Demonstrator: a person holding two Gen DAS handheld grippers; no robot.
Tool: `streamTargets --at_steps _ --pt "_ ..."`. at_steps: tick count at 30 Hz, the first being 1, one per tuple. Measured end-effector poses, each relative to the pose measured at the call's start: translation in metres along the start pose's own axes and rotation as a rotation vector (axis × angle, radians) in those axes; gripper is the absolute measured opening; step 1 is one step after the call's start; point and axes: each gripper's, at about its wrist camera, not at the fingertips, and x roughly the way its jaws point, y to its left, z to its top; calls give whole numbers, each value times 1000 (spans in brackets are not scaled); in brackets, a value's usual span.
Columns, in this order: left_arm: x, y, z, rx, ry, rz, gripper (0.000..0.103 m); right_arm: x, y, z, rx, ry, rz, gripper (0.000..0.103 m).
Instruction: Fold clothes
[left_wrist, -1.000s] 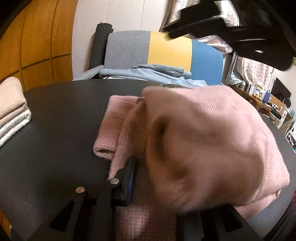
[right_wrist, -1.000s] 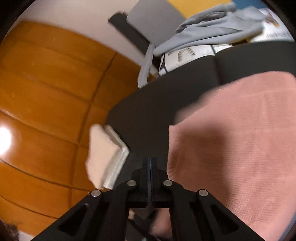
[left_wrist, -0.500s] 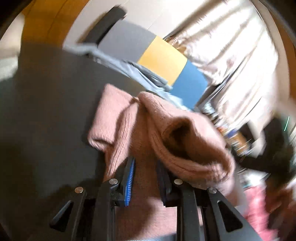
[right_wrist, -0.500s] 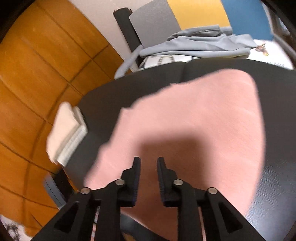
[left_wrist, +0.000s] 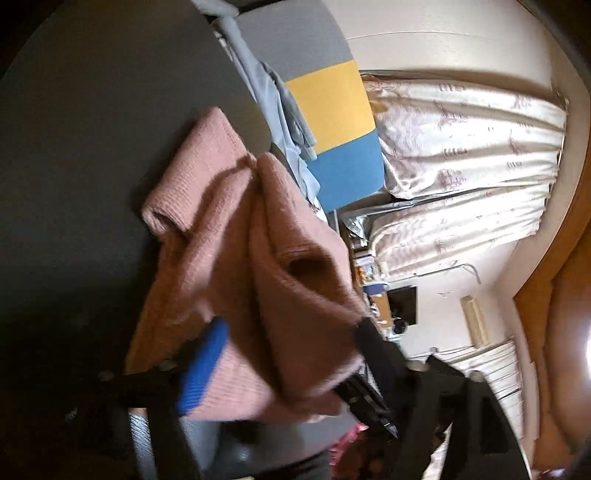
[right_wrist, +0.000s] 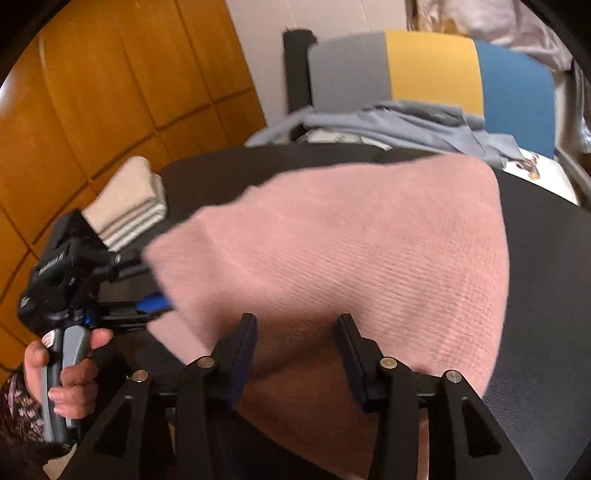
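Left wrist view: view rolled sideways. Pink knit sweater (left_wrist: 236, 266) bunched on dark table (left_wrist: 92, 129), long axis running from left gripper (left_wrist: 288, 350) toward far table edge and striped chair (left_wrist: 332, 110). Jaws have just been opening, now wide; fabric lies loose between them, pads not pressing.

Right wrist view: sweater (right_wrist: 351, 251) spread flat mid-table, long axis left-right. Right gripper (right_wrist: 295, 350) jaws have just been opening, now partway apart above cloth, nothing pinched. Folded towels (right_wrist: 129, 206) at far left.
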Motion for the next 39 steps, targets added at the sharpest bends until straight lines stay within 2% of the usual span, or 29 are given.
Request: streamTargets --at_steps 3,5,10,13,14,15,16,17,19,20,22,25,26,30,34,35,39 --pt "2 -10 2 10 5 -5 97 4 6 -4 -31 1 12 46" --pt "5 -18 2 37 -4 17 100 10 11 -8 -59 12 6 46" --pt "40 -29 5 107 69 197 98 18 19 -17 -115 23 8 51" --pt "55 -36 7 140 64 242 77 13 23 -22 -165 0 -15 52" --pt "57 -37 9 137 67 243 48 6 24 -23 -180 -29 -21 52" --pt "59 -38 11 134 71 244 8 -6 22 -25 -194 -77 -15 50" --pt "61 -39 13 136 73 248 12 -16 21 -28 -213 -111 4 46" --pt "62 -42 13 156 72 259 11 -26 21 -34 -237 -136 21 33" --pt "64 -54 12 221 71 277 11 -44 22 -46 -281 -171 51 29" --pt "65 -58 11 232 65 267 11 -44 22 -53 -284 -150 51 29" --pt "59 -67 12 223 46 196 11 -37 21 -71 -273 -95 47 25" --pt "55 -82 13 235 21 124 11 -17 14 -87 -237 -21 -23 13" --pt "51 -90 13 256 13 114 11 -15 10 -87 -220 -28 -40 9" --pt "33 -108 13 320 -20 84 11 -29 1 -81 -184 -127 -108 7" --pt "15 -106 12 381 -36 121 11 -49 -18 -81 -83 -214 -83 7" --pt "13 -102 11 376 -32 125 11 -48 -20 -81 -72 -210 -89 7" --pt "0 -89 6 398 -66 165 11 -24 -23 -79 -96 -120 -228 6"
